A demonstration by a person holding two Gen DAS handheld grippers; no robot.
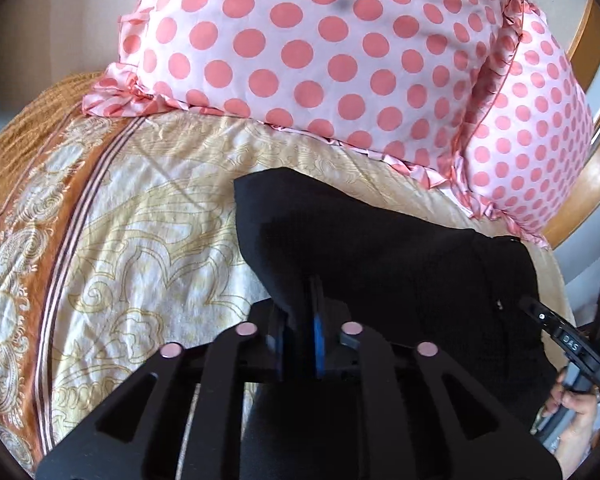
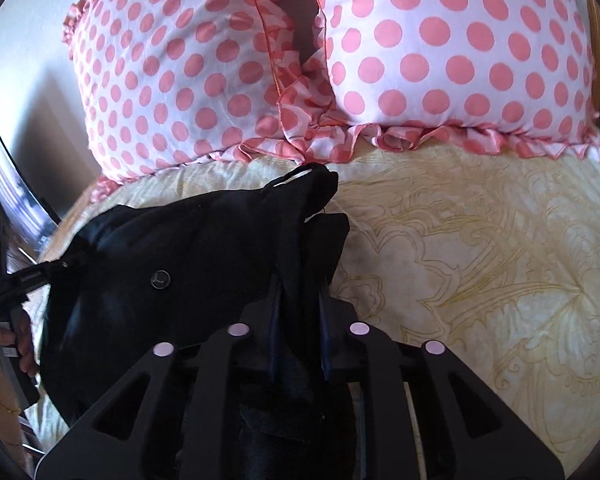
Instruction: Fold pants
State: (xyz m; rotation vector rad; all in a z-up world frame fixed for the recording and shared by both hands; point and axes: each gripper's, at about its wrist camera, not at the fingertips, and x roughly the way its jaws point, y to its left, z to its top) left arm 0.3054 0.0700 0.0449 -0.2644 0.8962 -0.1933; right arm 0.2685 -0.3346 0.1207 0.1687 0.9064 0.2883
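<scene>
The black pants (image 1: 380, 256) are held stretched above the bed between my two grippers. My left gripper (image 1: 300, 308) is shut on one edge of the pants, its blue pads pressed on the cloth. In the right wrist view the pants (image 2: 188, 256) show a button and waistband; my right gripper (image 2: 300, 292) is shut on a bunched edge of them. The right gripper also shows in the left wrist view (image 1: 556, 332), and the left gripper shows in the right wrist view (image 2: 40, 276), each at the far side of the pants.
Two pink polka-dot pillows (image 1: 340, 48) (image 2: 460, 48) lie just beyond the pants. A cream and orange patterned bedsheet (image 1: 132, 232) (image 2: 480, 248) covers the bed. A wooden headboard (image 1: 580, 184) curves at the right. The person's hands (image 1: 576, 404) hold the handles.
</scene>
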